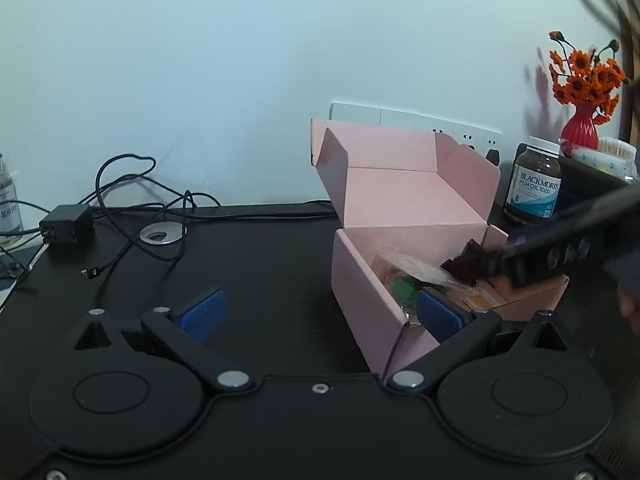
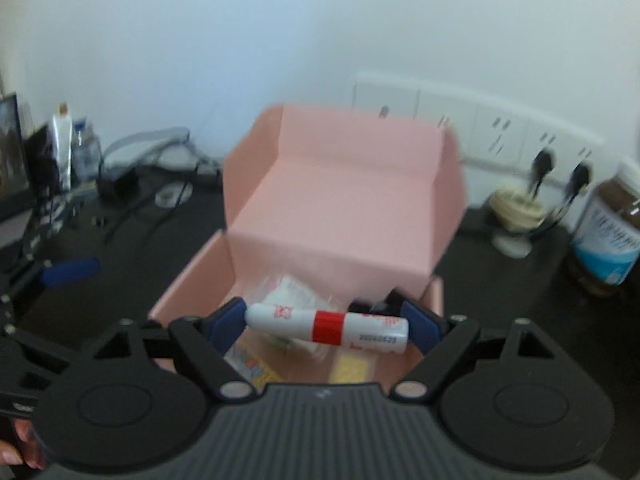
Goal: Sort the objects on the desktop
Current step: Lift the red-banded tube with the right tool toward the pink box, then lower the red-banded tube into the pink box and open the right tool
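- A small white tube (image 2: pixel 328 326) with a red band round its middle and small red and black print sits crosswise between the blue pads of the right gripper (image 2: pixel 326 326), low in the centre of the right wrist view.
- Its rounded end touches the left pad (image 2: pixel 226 324) and its flat end meets the right pad, so the jaws, spread fairly wide, hold it by its two ends.
- The right gripper tilts downward over the open pink cardboard box (image 2: pixel 340 200); the picture is blurred.
- The tube's long axis runs left to right across the frame, rounded tip to the left, flat end slightly lower on the right.
- It hangs above the box's contents: clear plastic wrapping (image 2: pixel 296 288) and yellow packets (image 2: pixel 352 368).
- In the left wrist view, the left gripper (image 1: pixel 320 312) stands wide and empty, its right pad at the box's near corner (image 1: pixel 400 344), its left pad (image 1: pixel 202 314) over the black desk (image 1: pixel 256 264).
- At the right of that frame, a fish oil bottle (image 1: pixel 534 182) and a red vase of orange flowers (image 1: pixel 580 128).
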A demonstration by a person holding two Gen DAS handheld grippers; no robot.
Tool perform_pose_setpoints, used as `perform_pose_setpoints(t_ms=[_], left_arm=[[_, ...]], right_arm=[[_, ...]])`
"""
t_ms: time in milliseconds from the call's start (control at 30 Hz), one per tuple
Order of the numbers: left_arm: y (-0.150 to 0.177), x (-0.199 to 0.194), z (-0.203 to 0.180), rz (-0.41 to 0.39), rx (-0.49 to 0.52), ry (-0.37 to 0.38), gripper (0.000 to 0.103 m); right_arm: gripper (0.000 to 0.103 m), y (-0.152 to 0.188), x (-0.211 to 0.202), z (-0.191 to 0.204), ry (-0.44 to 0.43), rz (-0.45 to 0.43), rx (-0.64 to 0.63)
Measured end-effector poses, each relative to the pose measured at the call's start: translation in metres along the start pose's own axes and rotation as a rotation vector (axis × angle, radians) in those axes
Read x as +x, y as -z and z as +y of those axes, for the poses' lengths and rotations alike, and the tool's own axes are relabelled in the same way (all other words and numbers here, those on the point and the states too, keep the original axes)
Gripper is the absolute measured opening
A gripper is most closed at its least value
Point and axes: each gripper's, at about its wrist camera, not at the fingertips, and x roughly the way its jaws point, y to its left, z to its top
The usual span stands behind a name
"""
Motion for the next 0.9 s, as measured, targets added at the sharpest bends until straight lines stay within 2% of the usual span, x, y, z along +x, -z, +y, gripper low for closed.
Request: perform_pose_setpoints(t_ms=[167,367,900], left_arm=[[-0.001,0.001,0.001,0.005,-0.008,-0.004,0.103],[0.0,0.0,-0.002,-0.002,0.005,-0.006,0.103],[-0.001,0.0,-0.002,-0.001,0.006,-0.006,0.103]], right_arm=[[0.084,0.002,0.022,-0.005,-0.048,0.122,0.02],[0.084,0.002,0.029,-0.009,-0.051,0.162,0.044],[0.085,-0.006,0.046,0.005,-0.04,0.243,-0.019]])
